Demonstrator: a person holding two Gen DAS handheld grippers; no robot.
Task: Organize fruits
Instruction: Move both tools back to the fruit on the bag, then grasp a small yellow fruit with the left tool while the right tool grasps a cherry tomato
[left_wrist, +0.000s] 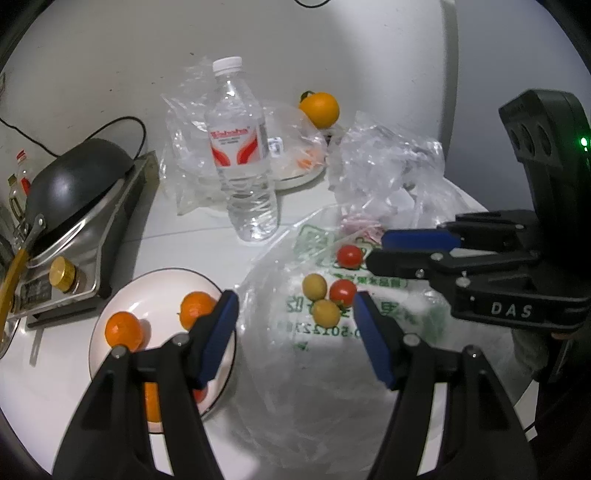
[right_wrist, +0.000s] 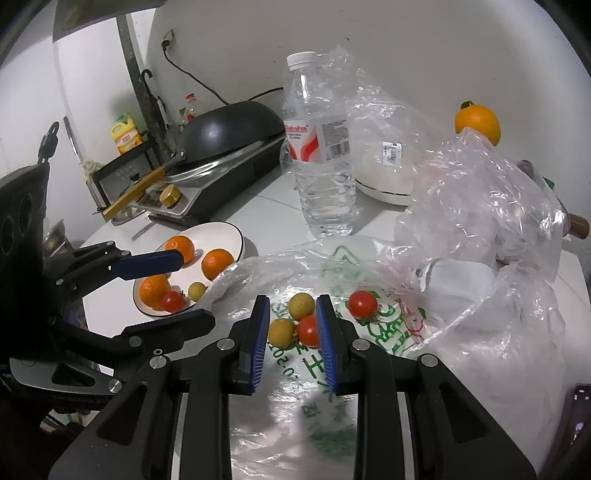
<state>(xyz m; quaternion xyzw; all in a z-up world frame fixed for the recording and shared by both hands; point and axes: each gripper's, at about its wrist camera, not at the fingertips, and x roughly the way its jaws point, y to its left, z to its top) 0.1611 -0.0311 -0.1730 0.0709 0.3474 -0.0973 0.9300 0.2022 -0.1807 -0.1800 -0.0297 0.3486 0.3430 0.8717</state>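
A white plate (left_wrist: 110, 373) (right_wrist: 236, 234) holds several oranges (left_wrist: 123, 330) (right_wrist: 217, 263), a cherry tomato (right_wrist: 173, 301) and a small yellow fruit (right_wrist: 197, 290). On a printed plastic bag (left_wrist: 325, 354) (right_wrist: 369, 332) lie two yellow fruits (left_wrist: 314, 286) (right_wrist: 301, 305) and two cherry tomatoes (left_wrist: 350, 256) (right_wrist: 363, 303). My left gripper (left_wrist: 293, 306) (right_wrist: 184, 288) is open and empty, between plate and bag. My right gripper (right_wrist: 291, 310) (left_wrist: 375, 247) is open, its fingers on either side of a yellow fruit (right_wrist: 281, 333) and a tomato (right_wrist: 308, 330), not touching them.
A water bottle (left_wrist: 242, 155) (right_wrist: 319, 147) stands behind the bag. An orange (left_wrist: 319, 109) (right_wrist: 477, 123) sits by a second plate under clear plastic (left_wrist: 295, 147). Crumpled bags (right_wrist: 487, 199) lie right. A black wok on a stove (left_wrist: 74, 199) (right_wrist: 225, 136) is at left.
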